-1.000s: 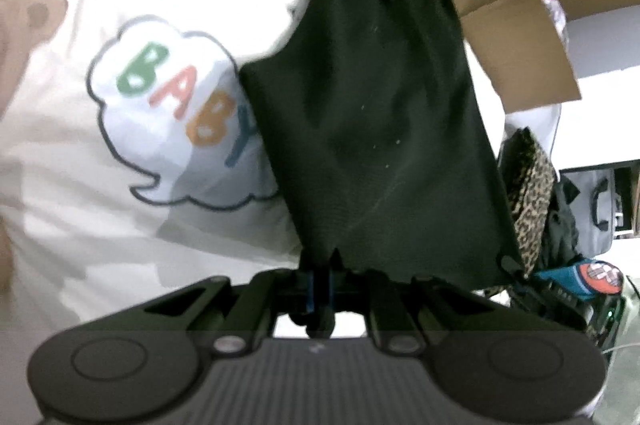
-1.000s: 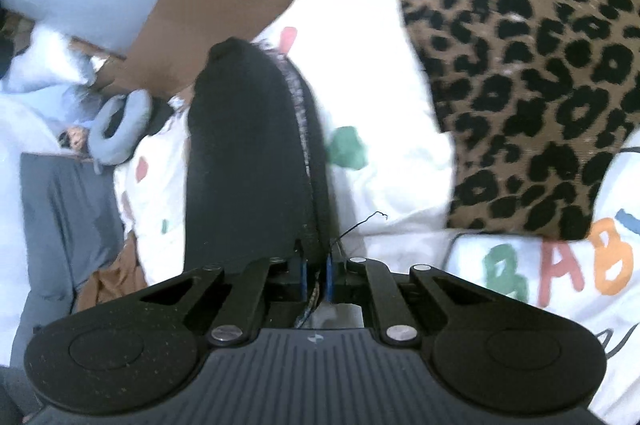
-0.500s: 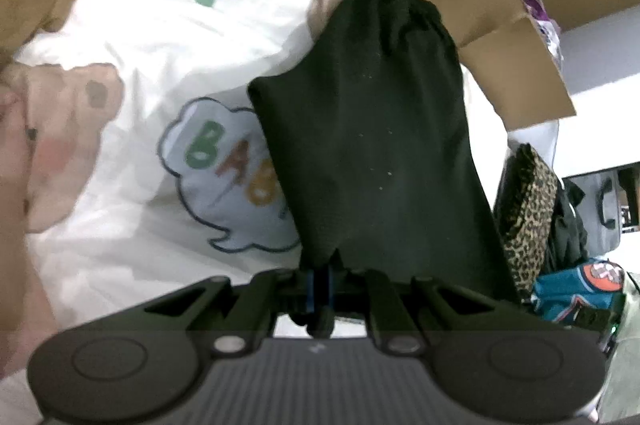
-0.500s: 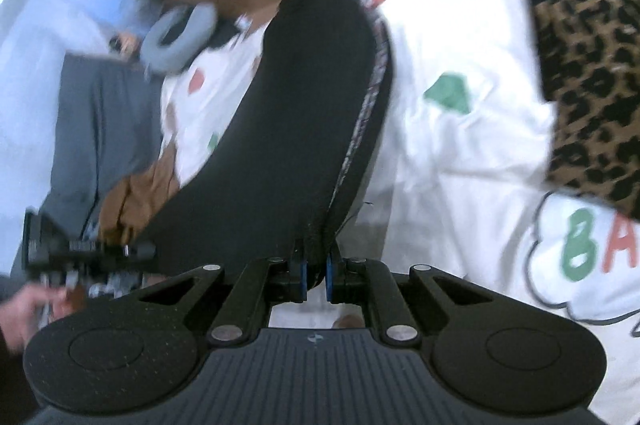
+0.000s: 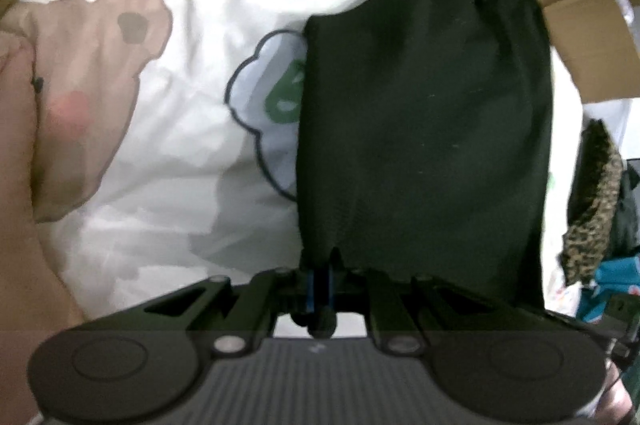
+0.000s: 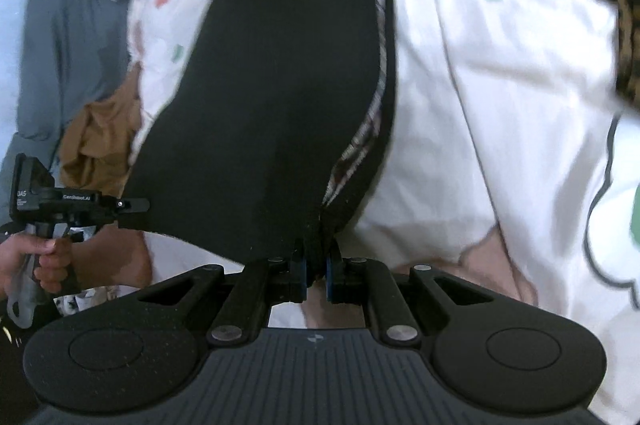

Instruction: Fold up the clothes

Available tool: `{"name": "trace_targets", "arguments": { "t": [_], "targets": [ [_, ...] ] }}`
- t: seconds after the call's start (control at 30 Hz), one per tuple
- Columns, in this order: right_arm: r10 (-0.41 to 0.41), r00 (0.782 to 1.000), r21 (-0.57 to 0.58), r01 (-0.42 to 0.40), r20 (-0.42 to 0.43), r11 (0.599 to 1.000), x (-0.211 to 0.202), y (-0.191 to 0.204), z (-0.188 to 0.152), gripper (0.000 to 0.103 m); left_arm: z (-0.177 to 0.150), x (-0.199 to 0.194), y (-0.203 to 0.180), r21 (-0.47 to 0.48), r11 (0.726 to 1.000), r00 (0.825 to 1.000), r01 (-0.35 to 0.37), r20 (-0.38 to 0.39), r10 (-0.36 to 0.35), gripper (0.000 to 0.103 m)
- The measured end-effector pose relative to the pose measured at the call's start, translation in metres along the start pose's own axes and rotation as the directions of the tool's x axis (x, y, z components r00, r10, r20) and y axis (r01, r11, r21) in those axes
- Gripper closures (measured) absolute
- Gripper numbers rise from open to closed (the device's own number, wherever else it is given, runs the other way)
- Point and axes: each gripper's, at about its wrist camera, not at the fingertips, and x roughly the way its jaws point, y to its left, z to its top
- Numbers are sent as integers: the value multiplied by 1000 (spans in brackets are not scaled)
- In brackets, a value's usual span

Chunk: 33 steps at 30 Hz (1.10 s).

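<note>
- White bedding [image 5: 192,161], printed with a bear and a speech-bubble cartoon, carried everything; a cardboard flap [image 5: 580,37] stood at its far edge and a leopard-print cloth [image 5: 592,201] lay at its right edge in the left wrist view.
- Black fabric, the garment being folded [image 5: 424,129], hung in the air above the middle of the bedding, stretched between the two tools, with its far end bunched and drooping toward the cardboard.
- In the right wrist view the same garment [image 6: 276,77] showed a patterned trim [image 6: 372,113] along one edge, which ran right down to the jaws.
- The left gripper [image 5: 320,277] had its jaws pinched closed on a near corner of the garment; the cloth rose straight out from between its fingers.
- The right gripper [image 6: 316,269] was likewise clamped on the hem, a bunched tuck of black cloth caught between its blue pads [image 6: 300,273].
- The person's hand [image 6: 44,257] held the left tool's grip, seen at the left edge of the right wrist view.
- Judged from this, the step was laying the held edge down to make a fold. Doing it well would have meant keeping both pinches firm, holding the edge taut and level between the two tools, letting the hanging end touch the bedding first, and opening the jaws only once the cloth lay flat.
</note>
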Motion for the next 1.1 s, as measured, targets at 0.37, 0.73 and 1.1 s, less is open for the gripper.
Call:
{"name": "trace_targets", "arguments": {
  "t": [0.37,0.73,1.1],
  "targets": [
    [-10,1000,40,11,-9,999,-5,-23,-11,58,3,15,7,17,1000,1000,-18,-23,18,96],
    [107,994,118,-111,35,987,9,-39,16,59,-3,9,20,4,1000,1000,17,-14,-17,96],
    [125,992,232,-120,-6,965,18,-45,22,61,-8,-3,30,15,999,999,44,-10,-44,96]
  ]
}}
